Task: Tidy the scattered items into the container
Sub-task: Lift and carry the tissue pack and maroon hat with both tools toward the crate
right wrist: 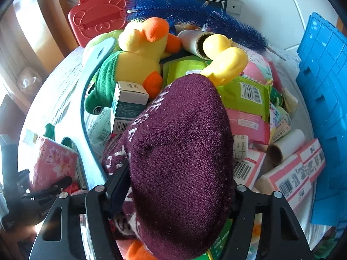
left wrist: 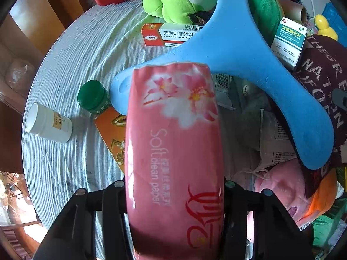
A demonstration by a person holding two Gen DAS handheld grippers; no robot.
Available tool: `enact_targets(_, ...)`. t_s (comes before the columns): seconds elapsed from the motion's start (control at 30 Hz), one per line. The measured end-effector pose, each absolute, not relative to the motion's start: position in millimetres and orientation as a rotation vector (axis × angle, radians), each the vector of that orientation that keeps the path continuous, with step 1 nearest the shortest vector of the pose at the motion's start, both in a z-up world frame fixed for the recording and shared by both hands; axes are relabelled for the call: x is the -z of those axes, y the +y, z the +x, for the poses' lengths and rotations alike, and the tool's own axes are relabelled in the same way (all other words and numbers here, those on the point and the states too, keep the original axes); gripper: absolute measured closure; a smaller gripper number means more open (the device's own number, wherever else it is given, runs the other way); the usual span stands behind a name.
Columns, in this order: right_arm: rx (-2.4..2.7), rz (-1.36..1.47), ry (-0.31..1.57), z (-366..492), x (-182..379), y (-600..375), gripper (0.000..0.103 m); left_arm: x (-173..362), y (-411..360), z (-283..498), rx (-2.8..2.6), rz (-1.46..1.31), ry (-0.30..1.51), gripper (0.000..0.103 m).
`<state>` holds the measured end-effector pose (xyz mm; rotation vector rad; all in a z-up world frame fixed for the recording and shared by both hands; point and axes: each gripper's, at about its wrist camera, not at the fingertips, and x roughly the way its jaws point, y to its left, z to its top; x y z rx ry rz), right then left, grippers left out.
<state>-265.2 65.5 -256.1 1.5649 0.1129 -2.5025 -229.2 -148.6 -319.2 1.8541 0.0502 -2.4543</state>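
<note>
My left gripper (left wrist: 173, 186) is shut on a pink tissue pack (left wrist: 173, 151) printed "Soft clean paper", held above the striped cloth beside a blue curved foam piece (left wrist: 238, 49). The pack also shows at the lower left of the right wrist view (right wrist: 54, 160). My right gripper (right wrist: 171, 190) is shut on a maroon knit hat (right wrist: 182, 151) with white letters, held over a heap of items. The hat's edge shows in the left wrist view (left wrist: 321, 71). A blue plastic crate (right wrist: 323, 99) stands at the right.
On the cloth lie a white pill bottle (left wrist: 48, 123), a green-capped jar (left wrist: 93, 96), a red-white medicine box (left wrist: 169, 34) and an orange card (left wrist: 112, 130). The heap holds a yellow plush duck (right wrist: 141, 52), a rubber duck (right wrist: 225, 60), wet-wipe packs (right wrist: 245, 93), boxes, rolls. A red case (right wrist: 97, 15) stands behind.
</note>
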Motion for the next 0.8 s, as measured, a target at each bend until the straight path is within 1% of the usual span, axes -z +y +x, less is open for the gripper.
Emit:
enact_targets(0.03, 2.502, 1.561, 0.106, -265, 255, 66, 0.047, 318, -149, -228, 2.457, 1.853, 0.056, 0.057)
enact_targets(0.07, 2.499, 1.555, 0.096, -264, 252, 67, 0.057, 316, -150, -227, 2.46, 1.852, 0.061, 0.057)
enact_targets(0.1, 2.498, 1.547, 0.093, -263, 250, 67, 0.061, 314, -151, -226, 2.464, 1.849, 0.067, 0.057)
enact_targets(0.17, 2.5, 1.528, 0.089, -261, 243, 67, 0.075, 309, -151, -224, 2.473, 1.84, 0.074, 0.057)
enact_targets(0.27, 2.489, 1.514, 0.068, -258, 234, 66, 0.086, 299, -152, -221, 2.492, 1.823, 0.087, 0.058)
enact_targets(0.4, 2.48, 1.492, 0.023, -251, 222, 67, 0.089, 282, -153, -218, 2.528, 1.793, 0.098, 0.058)
enact_targets(0.7, 2.51, 1.418, 0.003, -231, 187, 68, 0.089, 250, -150, -199, 2.581, 1.736, 0.125, 0.058)
enact_targets(0.8, 2.52, 1.4, 0.003, -226, 176, 69, 0.089, 242, -160, -198, 2.595, 1.723, 0.128, 0.058)
